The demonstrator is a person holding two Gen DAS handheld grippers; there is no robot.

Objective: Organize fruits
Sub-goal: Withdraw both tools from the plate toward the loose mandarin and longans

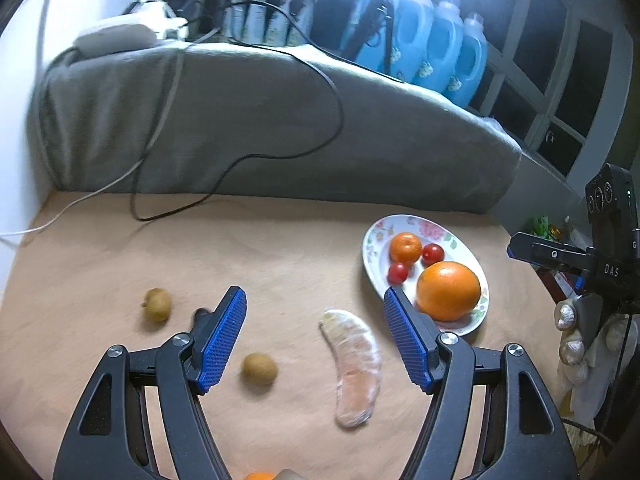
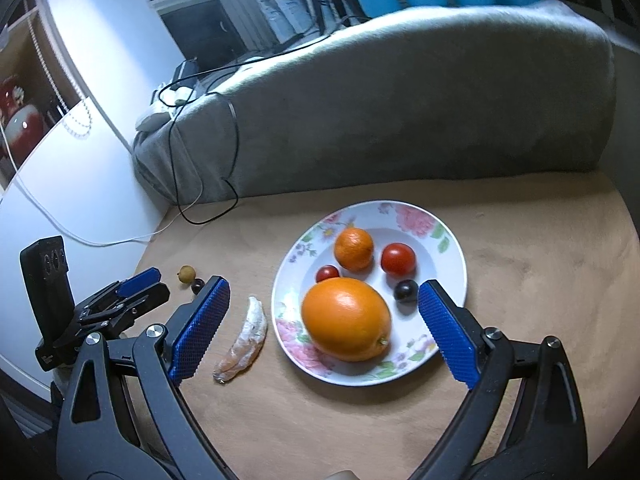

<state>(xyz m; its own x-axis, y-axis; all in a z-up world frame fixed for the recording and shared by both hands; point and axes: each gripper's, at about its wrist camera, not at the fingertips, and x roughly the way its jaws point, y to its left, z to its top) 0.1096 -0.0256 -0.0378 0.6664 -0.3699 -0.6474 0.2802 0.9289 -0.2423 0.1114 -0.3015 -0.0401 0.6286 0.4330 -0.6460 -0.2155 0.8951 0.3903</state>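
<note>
A floral plate (image 2: 448,268) (image 1: 372,240) holds a big orange (image 2: 346,318) (image 1: 448,290), a small mandarin (image 2: 354,249) (image 1: 405,247), two cherry tomatoes (image 2: 398,258) (image 2: 327,273) and a dark grape (image 2: 406,291). A peeled pomelo segment (image 1: 354,364) (image 2: 244,340) lies on the table left of the plate. Two brown longans (image 1: 157,305) (image 1: 259,368) and a dark grape (image 1: 199,315) lie further left. My left gripper (image 1: 316,336) is open and empty above the segment and the nearer longan. My right gripper (image 2: 320,328) is open and empty, its jaws either side of the big orange.
A grey cloth-covered mound (image 1: 280,120) with black and white cables (image 1: 336,92) stands behind the tan table (image 1: 120,248). Blue detergent bottles (image 1: 440,48) stand behind it. A white wall (image 2: 80,184) is at the left. An orange fruit (image 1: 260,476) peeks at the bottom edge.
</note>
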